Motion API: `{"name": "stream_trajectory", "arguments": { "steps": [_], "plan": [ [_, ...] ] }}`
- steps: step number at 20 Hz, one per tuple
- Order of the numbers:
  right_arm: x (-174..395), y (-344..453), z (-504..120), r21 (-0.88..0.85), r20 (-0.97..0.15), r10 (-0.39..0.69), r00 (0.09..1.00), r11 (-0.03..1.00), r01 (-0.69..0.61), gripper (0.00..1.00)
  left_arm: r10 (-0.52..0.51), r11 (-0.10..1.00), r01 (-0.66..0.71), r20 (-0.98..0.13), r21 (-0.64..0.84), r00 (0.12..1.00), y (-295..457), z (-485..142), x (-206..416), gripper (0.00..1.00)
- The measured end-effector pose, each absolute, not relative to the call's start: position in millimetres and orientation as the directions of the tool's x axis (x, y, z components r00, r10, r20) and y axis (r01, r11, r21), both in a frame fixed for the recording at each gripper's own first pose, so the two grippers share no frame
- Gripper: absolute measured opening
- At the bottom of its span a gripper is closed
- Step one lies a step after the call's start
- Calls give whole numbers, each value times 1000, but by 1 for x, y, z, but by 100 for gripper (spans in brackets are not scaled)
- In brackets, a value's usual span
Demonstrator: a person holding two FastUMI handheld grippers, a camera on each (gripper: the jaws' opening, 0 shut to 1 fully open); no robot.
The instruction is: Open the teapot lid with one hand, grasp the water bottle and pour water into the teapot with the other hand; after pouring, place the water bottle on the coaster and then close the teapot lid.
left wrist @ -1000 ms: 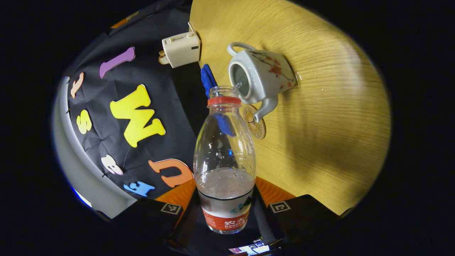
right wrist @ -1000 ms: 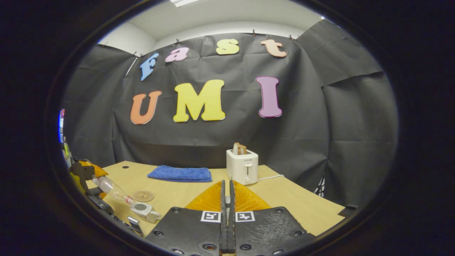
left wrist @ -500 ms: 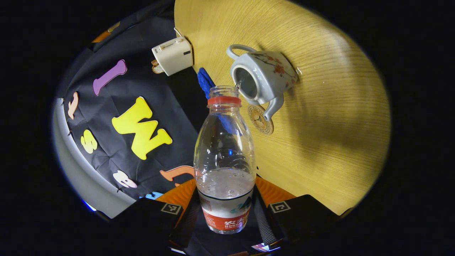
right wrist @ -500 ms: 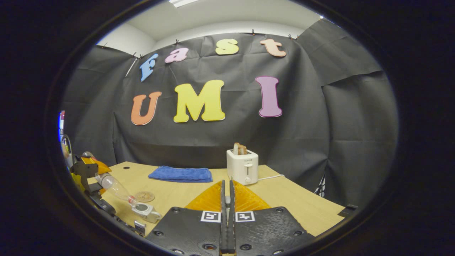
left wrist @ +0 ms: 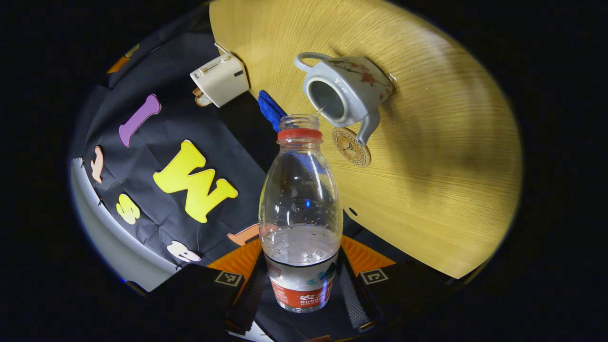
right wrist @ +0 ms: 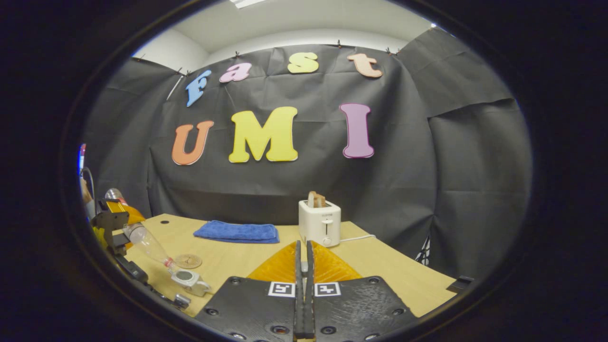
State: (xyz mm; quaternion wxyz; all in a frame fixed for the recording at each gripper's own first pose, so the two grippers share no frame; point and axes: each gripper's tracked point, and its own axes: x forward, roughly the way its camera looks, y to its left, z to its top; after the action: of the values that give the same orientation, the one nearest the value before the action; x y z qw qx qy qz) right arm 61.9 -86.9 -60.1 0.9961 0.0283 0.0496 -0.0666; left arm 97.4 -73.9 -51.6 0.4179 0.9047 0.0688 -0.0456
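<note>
1. The desk [left wrist: 427,190], pale wood, fills the upper right of the left gripper view and runs across the lower part of the right gripper view.
2. Your left gripper [left wrist: 302,285], at the bottom centre of the left gripper view, has its jaws closed on the base of the water bottle [left wrist: 300,199], one finger pressing on each side.
3. The water bottle, uncapped with a red neck ring, is tilted mouth-down toward the teapot [left wrist: 344,90]; a thin stream runs from its mouth into the open top. In the right gripper view you see the same bottle [right wrist: 147,244] slanting down at lower left.
4. The toaster [right wrist: 319,222] stands near the desk's far edge, with the folded blue towel [right wrist: 236,232] to its left.
5. The teapot, white with a red floral pattern, stands lidless on the desk, in the upper centre of the left gripper view.
6. Your right gripper [right wrist: 302,285], bottom centre of the right gripper view, has its jaws pressed together; whether they hold the lid, you cannot tell.
7. The coaster [left wrist: 351,147], round and brown, lies just beside the teapot's spout.
</note>
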Motion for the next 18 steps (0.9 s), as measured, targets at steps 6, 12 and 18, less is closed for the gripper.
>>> {"name": "stream_trajectory", "arguments": {
  "steps": [6,12,18],
  "plan": [
    [63,-88,-62,32,-104,-138,985,989,142,0,72,-667,146,-131,730,989,-84,-51,96,75],
    [64,-93,-65,20,-109,-163,981,986,166,0,61,-653,146,-141,743,988,-84,-53,97,75],
    [65,-107,-68,4,-116,-204,972,979,206,0,19,-349,257,-267,901,963,-72,-79,92,75]
  ]
}}
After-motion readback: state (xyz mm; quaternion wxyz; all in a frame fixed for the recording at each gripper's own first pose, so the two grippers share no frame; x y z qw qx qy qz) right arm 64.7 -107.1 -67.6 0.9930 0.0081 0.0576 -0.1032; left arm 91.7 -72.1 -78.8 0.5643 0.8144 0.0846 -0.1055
